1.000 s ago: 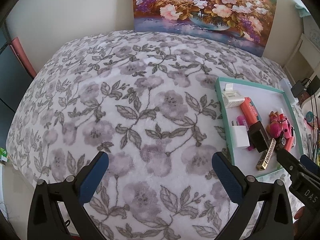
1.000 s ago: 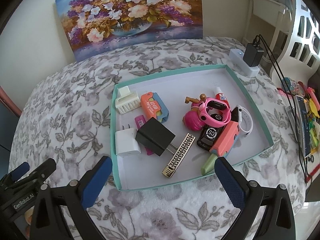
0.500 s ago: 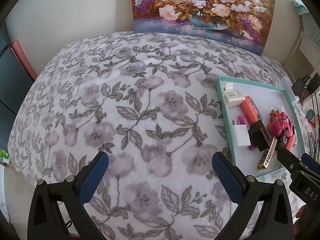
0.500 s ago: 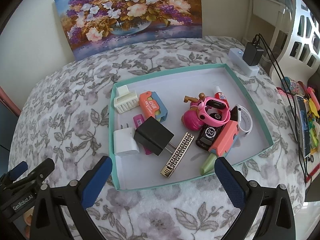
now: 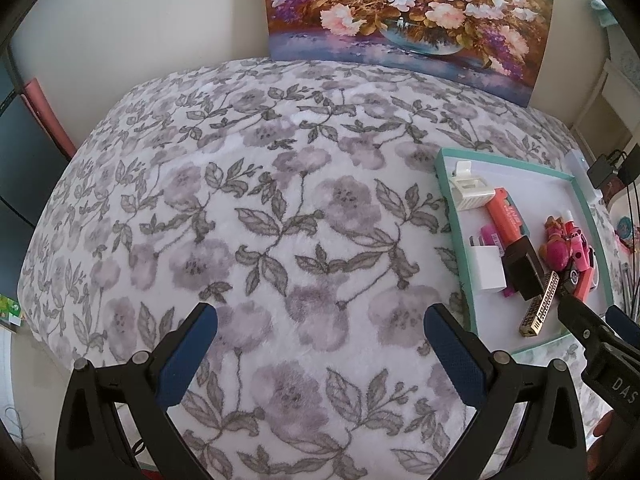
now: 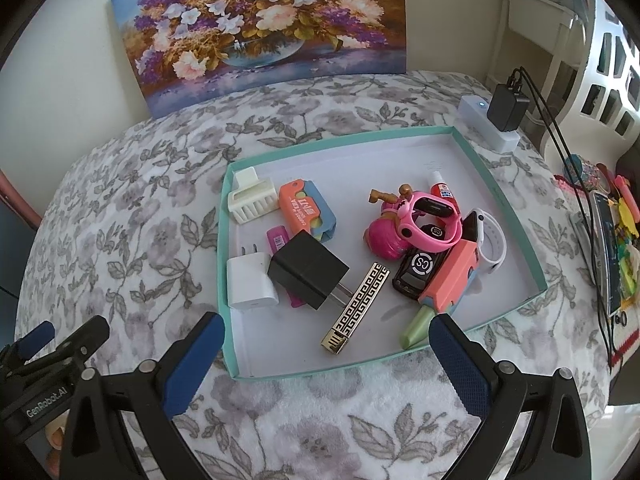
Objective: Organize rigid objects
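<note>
A teal-rimmed tray (image 6: pixel 508 216) lies on the floral blanket and holds several small objects. Among them are a white charger (image 6: pixel 250 282), a black plug adapter (image 6: pixel 308 268), a gold-and-black patterned bar (image 6: pixel 356 308), an orange case (image 6: pixel 298 208), a white comb-like clip (image 6: pixel 252 198), a pink watch (image 6: pixel 430 220) on a pink doll, a black key fob (image 6: pixel 418 270) and a coral utility knife (image 6: pixel 448 280). My right gripper (image 6: pixel 326 350) hovers open over the tray's near edge, empty. My left gripper (image 5: pixel 318 338) is open over bare blanket, left of the tray (image 5: pixel 454 216).
A flower painting (image 6: pixel 260 24) leans on the wall behind the bed. A white power strip with a black adapter (image 6: pixel 506 108) and cables sits at the far right corner. Cluttered items (image 6: pixel 612 236) line the right edge. The blanket (image 5: pixel 240 208) left of the tray is bare.
Both views shifted only slightly; the right gripper drifted a little, so the tray sits marginally lower left in its frame. Both grippers stayed open and nothing was picked up.
</note>
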A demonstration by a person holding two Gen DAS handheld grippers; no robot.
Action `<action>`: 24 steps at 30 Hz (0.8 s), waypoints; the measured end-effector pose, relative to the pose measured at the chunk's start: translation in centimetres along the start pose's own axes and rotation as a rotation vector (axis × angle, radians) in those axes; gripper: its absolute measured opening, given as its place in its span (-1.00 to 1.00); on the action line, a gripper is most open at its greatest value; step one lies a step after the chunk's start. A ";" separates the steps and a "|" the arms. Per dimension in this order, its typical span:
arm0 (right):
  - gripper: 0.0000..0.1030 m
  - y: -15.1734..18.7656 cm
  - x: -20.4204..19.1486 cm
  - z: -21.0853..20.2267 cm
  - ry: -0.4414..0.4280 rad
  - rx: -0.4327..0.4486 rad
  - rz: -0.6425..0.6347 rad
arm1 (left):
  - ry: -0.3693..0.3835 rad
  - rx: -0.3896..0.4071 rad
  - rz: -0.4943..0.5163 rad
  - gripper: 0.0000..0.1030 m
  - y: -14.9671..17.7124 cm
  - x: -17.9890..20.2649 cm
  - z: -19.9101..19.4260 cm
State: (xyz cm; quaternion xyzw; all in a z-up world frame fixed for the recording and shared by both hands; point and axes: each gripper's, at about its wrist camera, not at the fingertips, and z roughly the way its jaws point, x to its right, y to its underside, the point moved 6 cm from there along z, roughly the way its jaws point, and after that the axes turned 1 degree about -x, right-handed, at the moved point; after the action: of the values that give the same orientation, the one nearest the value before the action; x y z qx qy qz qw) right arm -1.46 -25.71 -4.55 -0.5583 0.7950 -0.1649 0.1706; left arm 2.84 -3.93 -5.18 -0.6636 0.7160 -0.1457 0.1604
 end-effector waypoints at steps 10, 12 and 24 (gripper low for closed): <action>1.00 0.0 0.1 0.1 0.001 -0.003 -0.004 | -0.008 -0.008 -0.011 0.99 0.1 -0.2 0.2; 1.00 0.0 0.1 0.1 0.001 -0.002 -0.003 | -0.009 -0.010 -0.011 0.99 0.1 -0.2 0.2; 1.00 0.0 0.3 0.2 0.003 -0.005 -0.003 | -0.020 -0.028 -0.016 0.99 0.2 -0.4 0.6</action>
State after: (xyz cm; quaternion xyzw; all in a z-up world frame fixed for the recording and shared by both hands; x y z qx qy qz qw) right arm -1.45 -26.01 -4.77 -0.5597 0.7949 -0.1640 0.1675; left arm 2.91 -3.53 -5.76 -0.6729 0.7110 -0.1302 0.1570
